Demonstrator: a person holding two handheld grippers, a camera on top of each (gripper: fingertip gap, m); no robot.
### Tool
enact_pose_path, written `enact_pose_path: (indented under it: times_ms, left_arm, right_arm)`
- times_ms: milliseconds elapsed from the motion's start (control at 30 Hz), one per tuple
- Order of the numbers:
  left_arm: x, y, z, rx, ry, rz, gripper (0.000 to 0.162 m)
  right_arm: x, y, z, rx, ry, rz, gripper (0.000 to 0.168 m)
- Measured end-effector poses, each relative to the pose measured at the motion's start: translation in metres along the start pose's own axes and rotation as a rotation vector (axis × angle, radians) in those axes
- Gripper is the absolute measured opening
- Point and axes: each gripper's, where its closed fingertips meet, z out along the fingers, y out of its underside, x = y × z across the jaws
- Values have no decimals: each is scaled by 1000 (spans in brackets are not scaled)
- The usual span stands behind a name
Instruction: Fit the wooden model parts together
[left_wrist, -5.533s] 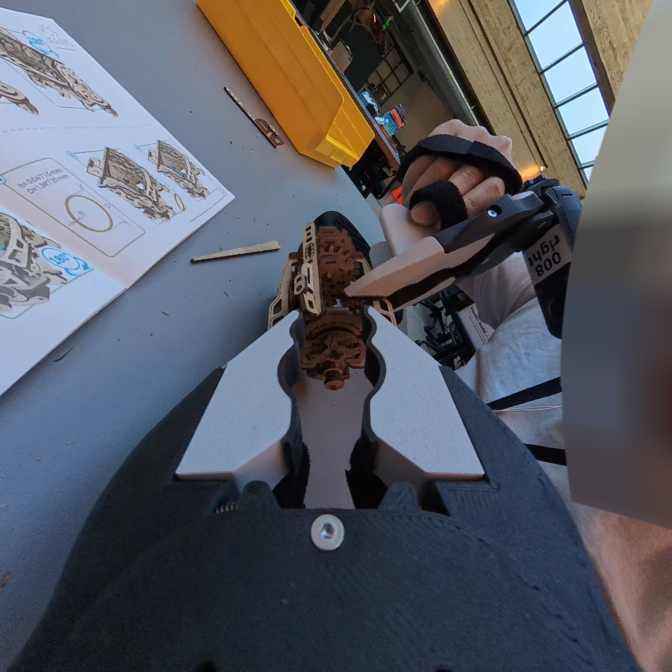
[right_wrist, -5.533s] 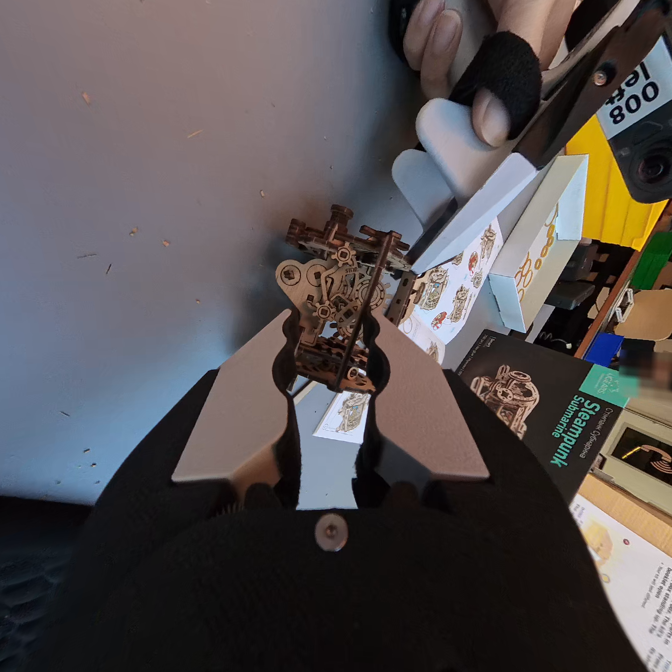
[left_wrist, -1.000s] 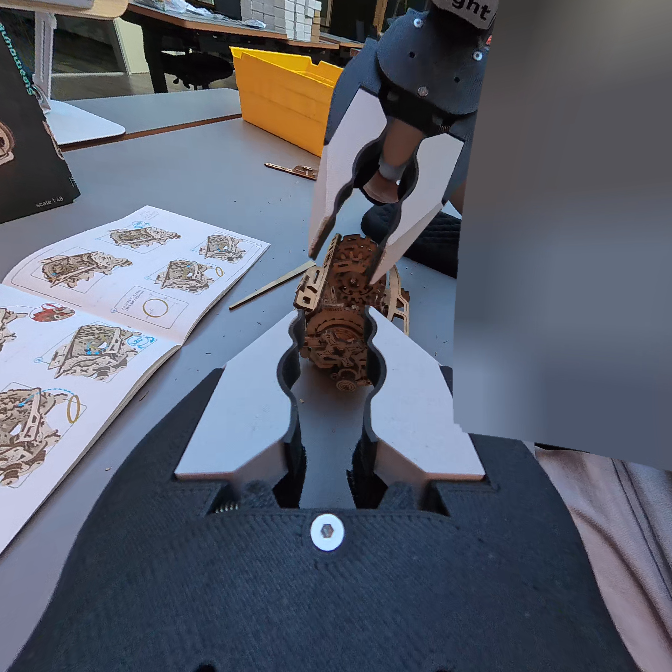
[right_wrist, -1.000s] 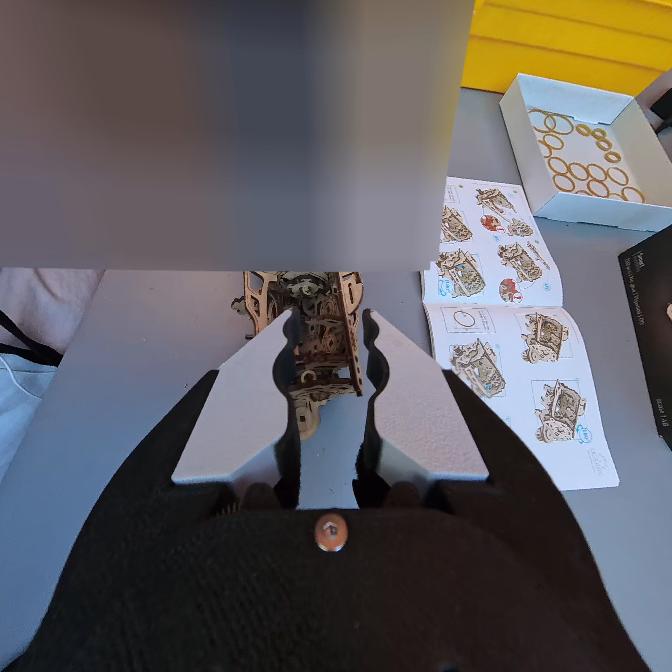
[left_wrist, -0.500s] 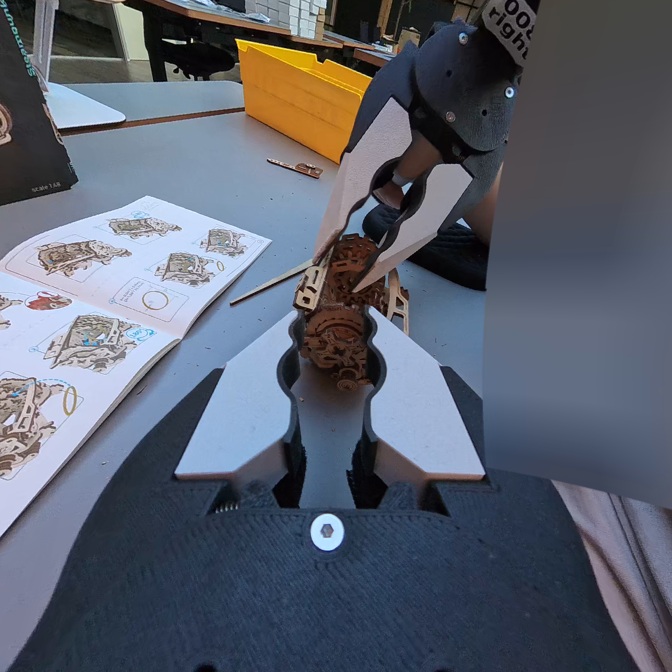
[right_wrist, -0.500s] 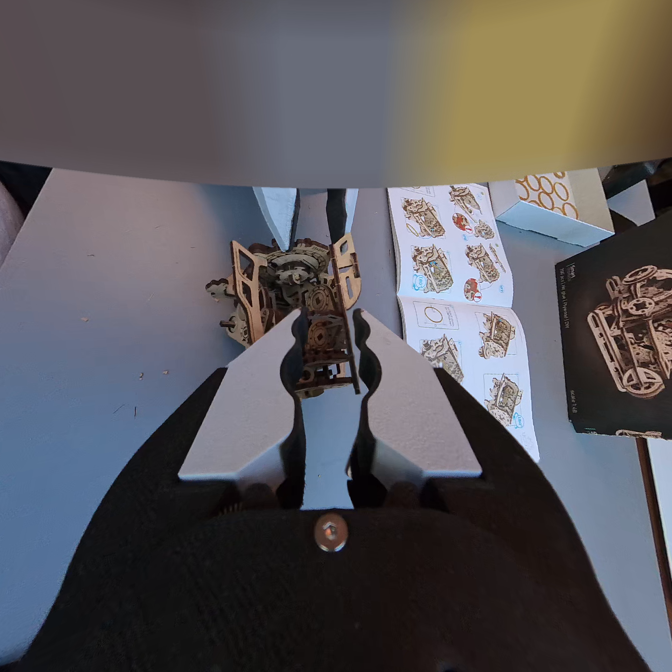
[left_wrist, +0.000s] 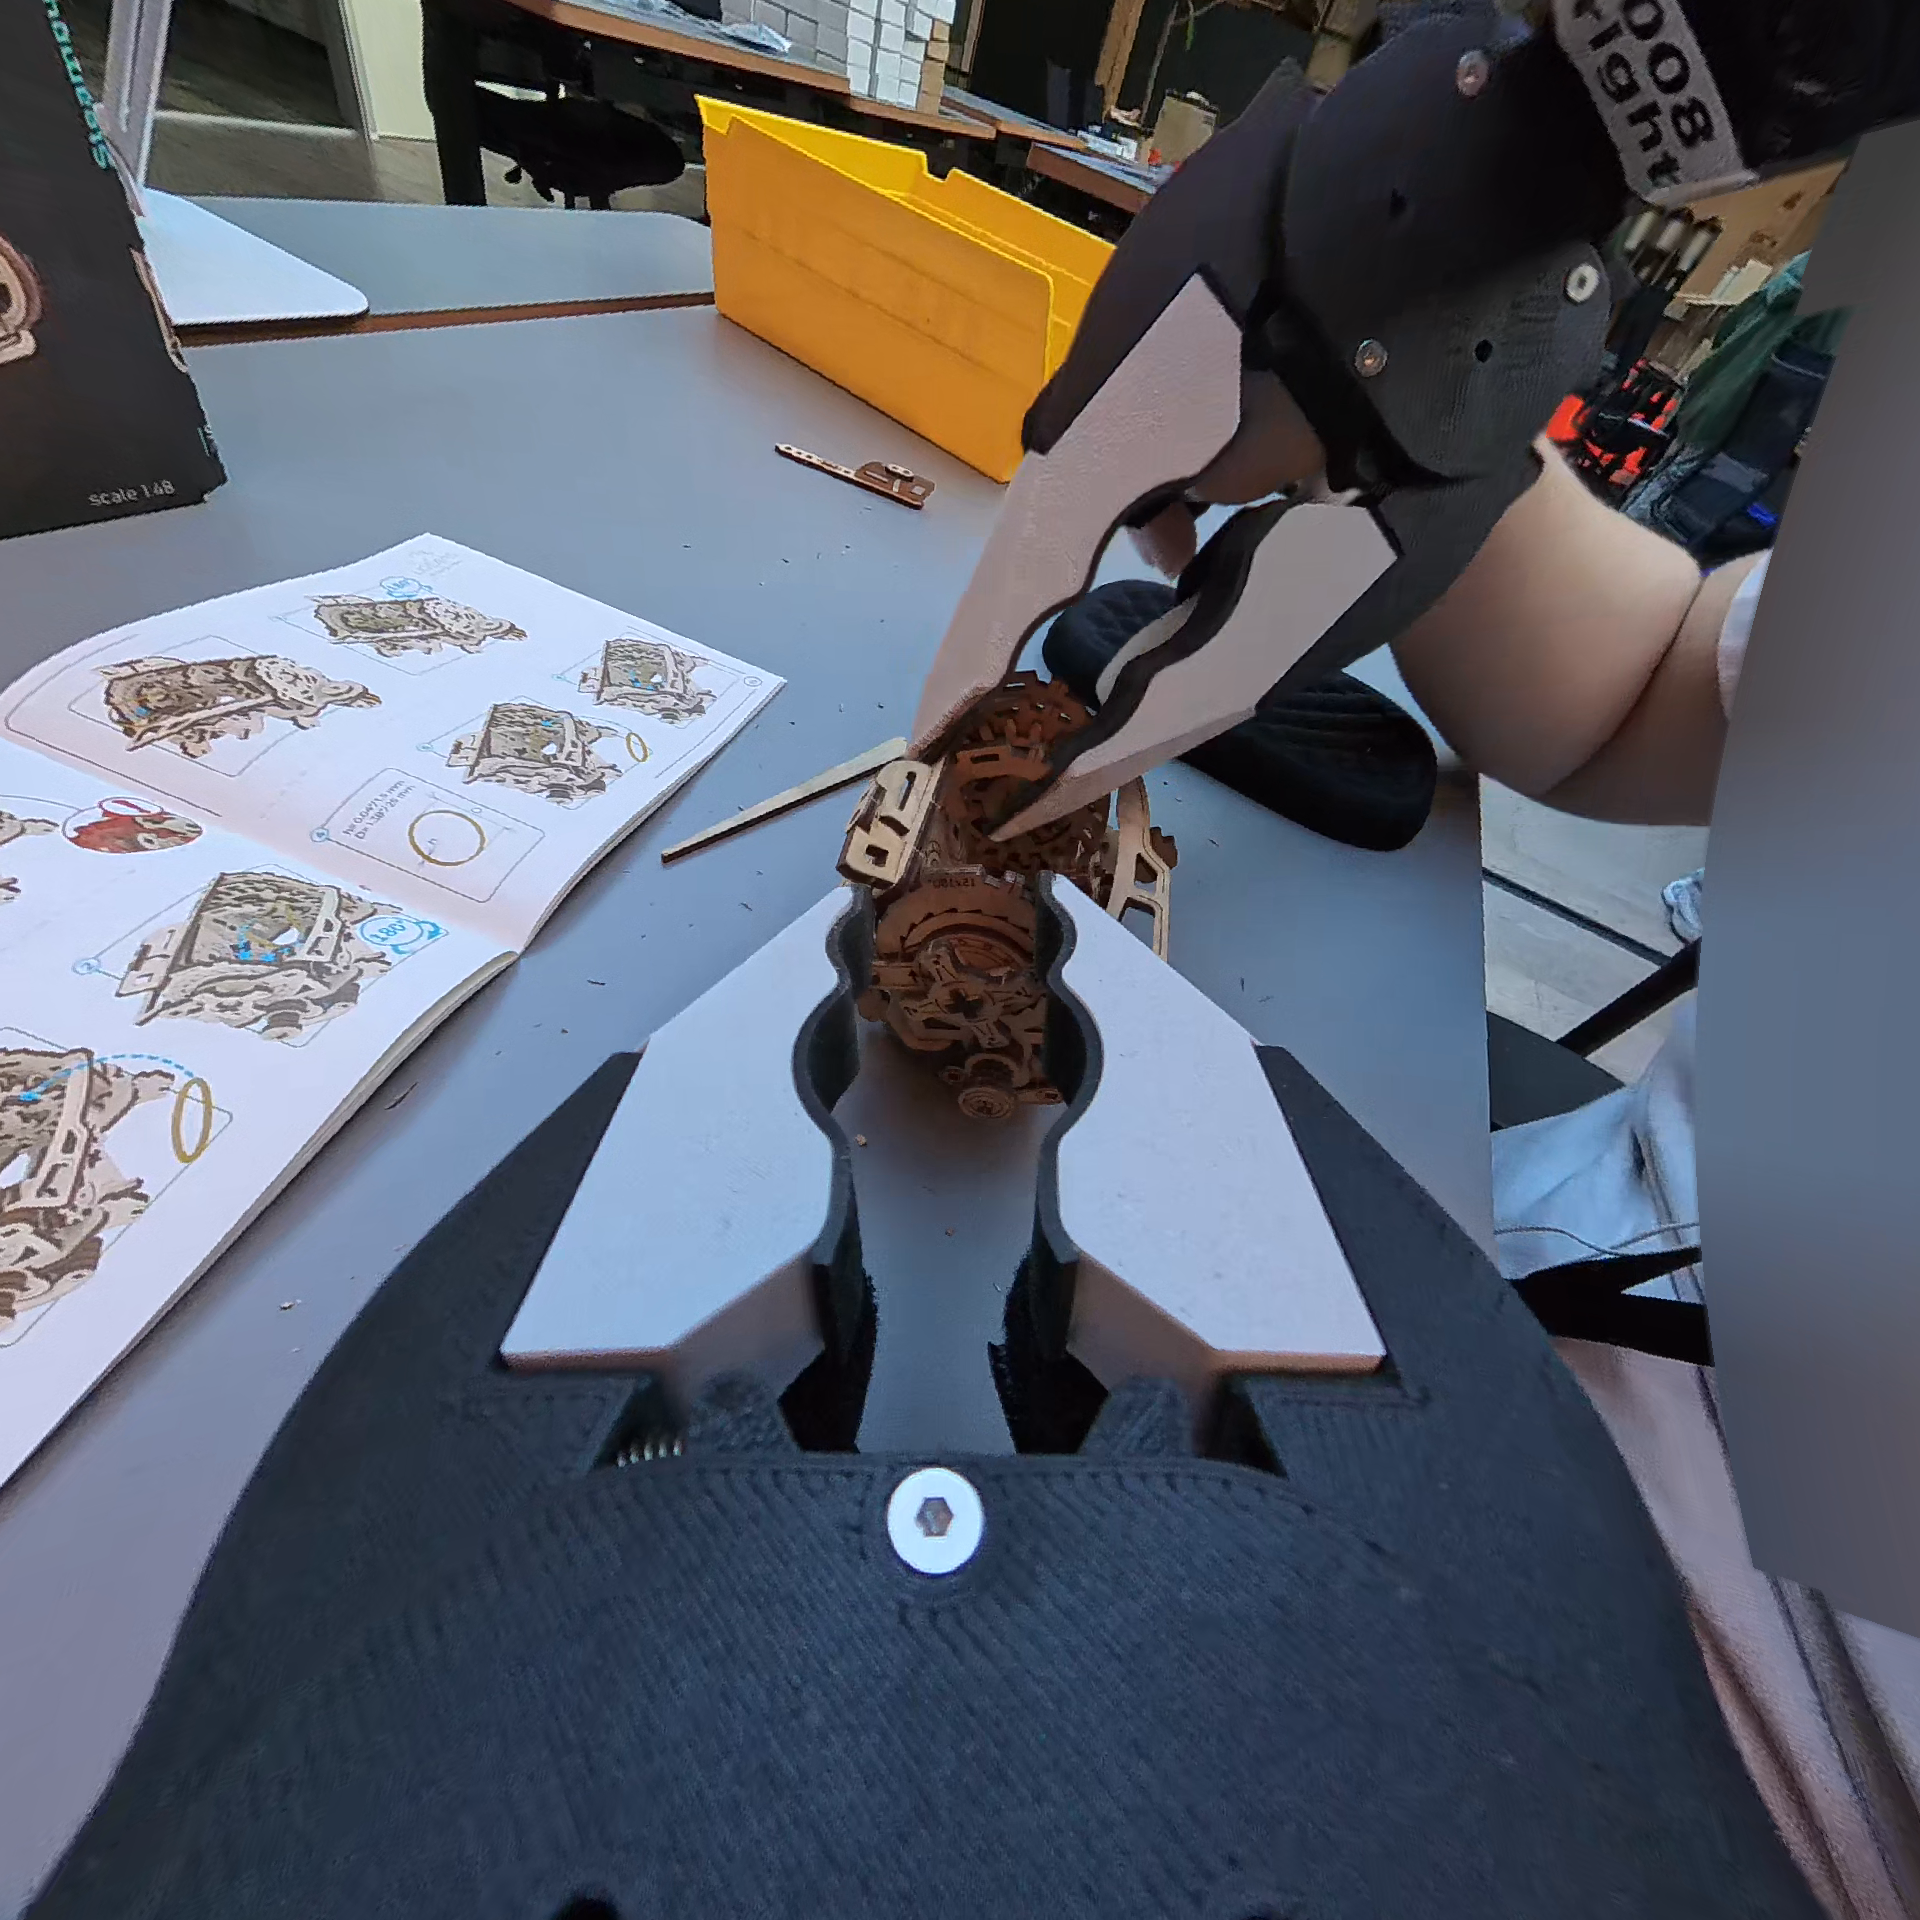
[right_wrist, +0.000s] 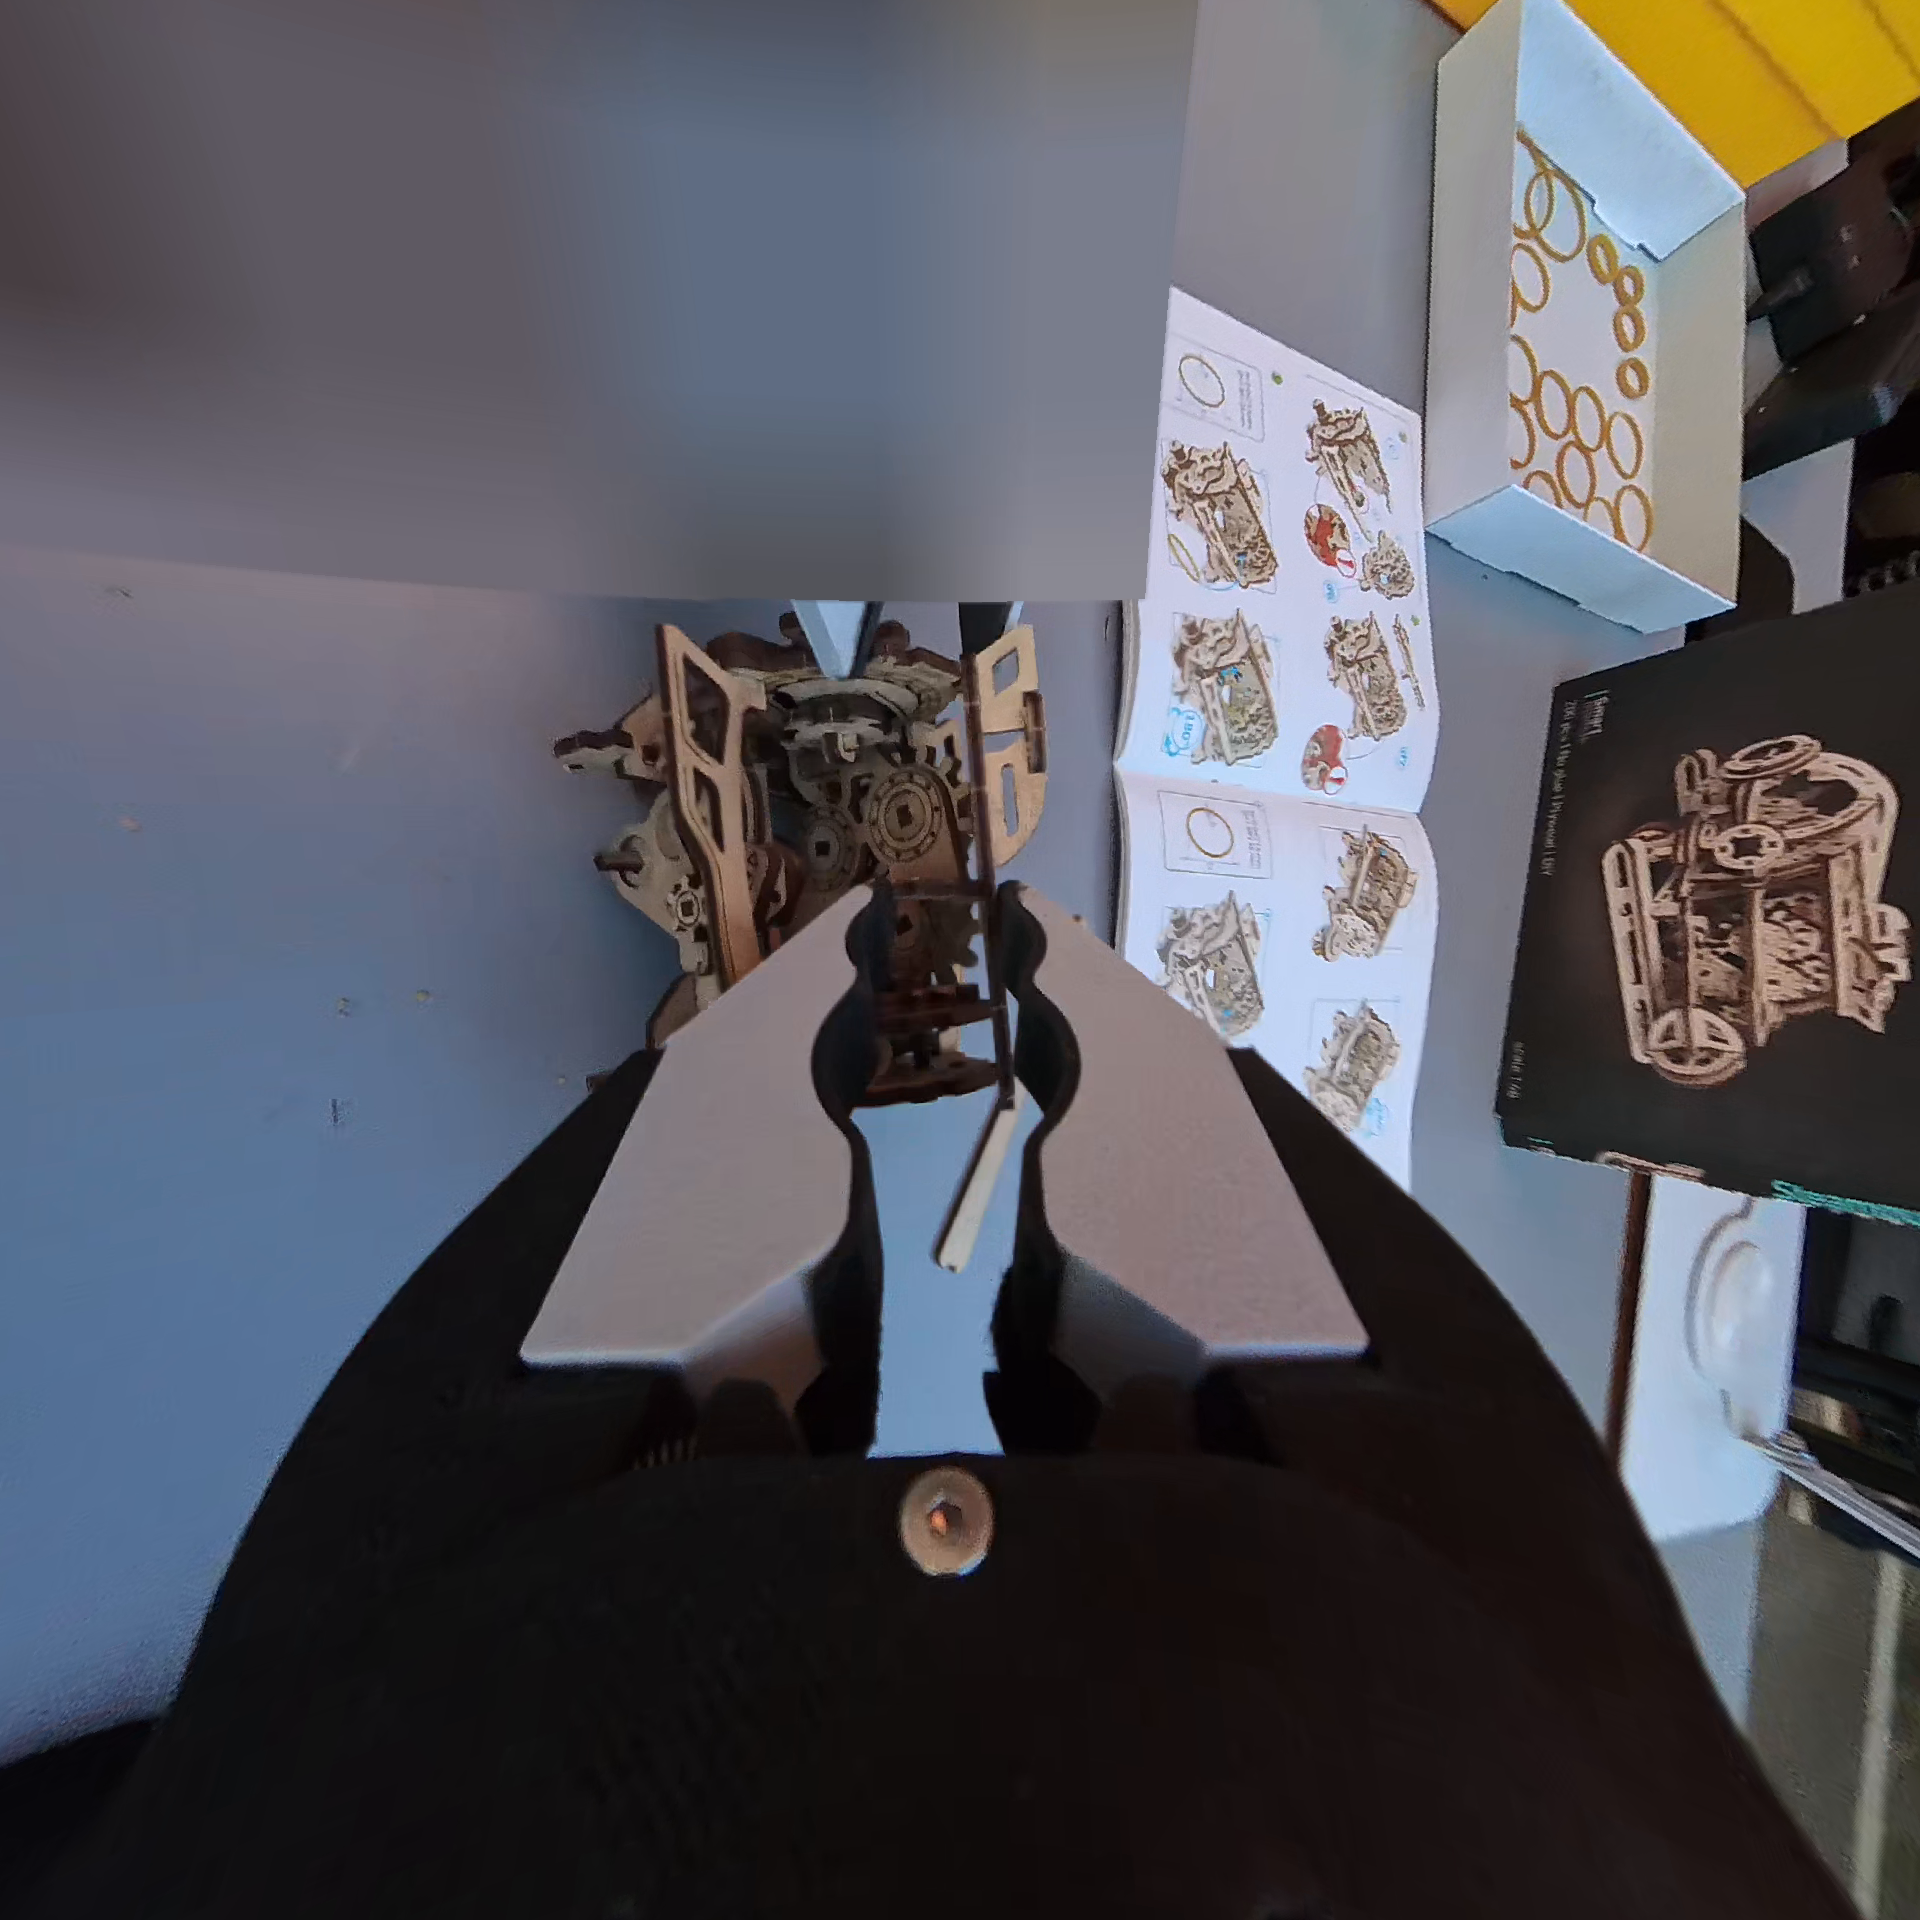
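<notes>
An open instruction booklet (left_wrist: 343, 790) lies flat on the grey table (left_wrist: 499, 436), its pages showing drawings. Beyond it a black box (left_wrist: 73, 312) stands upright at the left edge. A yellow bin (left_wrist: 883, 281) sits farther back on the table. In the right wrist view, a white tray (right_wrist: 1475, 312) holding yellow rubber rings (right_wrist: 1569, 416) lies just beside the booklet.

wooden model (left_wrist: 966, 935) hemmed by both grippers, open booklet (left_wrist: 312, 831) beside – bare table (left_wrist: 540, 436) beyond
</notes>
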Motion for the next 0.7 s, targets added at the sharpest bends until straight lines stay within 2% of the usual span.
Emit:
enact_pose_path:
  times_ms: [133, 233, 700]
  left_arm:
    - [-2, 0, 0, -1, 4, -47, 29]
    - [-2, 1, -1, -1, 11, -60, 29]
    - [0, 1, -1, 5, 15, -67, 29]
  right_arm:
    - [4, 4, -1, -136, 92, -132, 18]
    - [3, 2, 2, -170, 129, -197, 18]
    - [4, 3, 4, -216, 165, -227, 15]
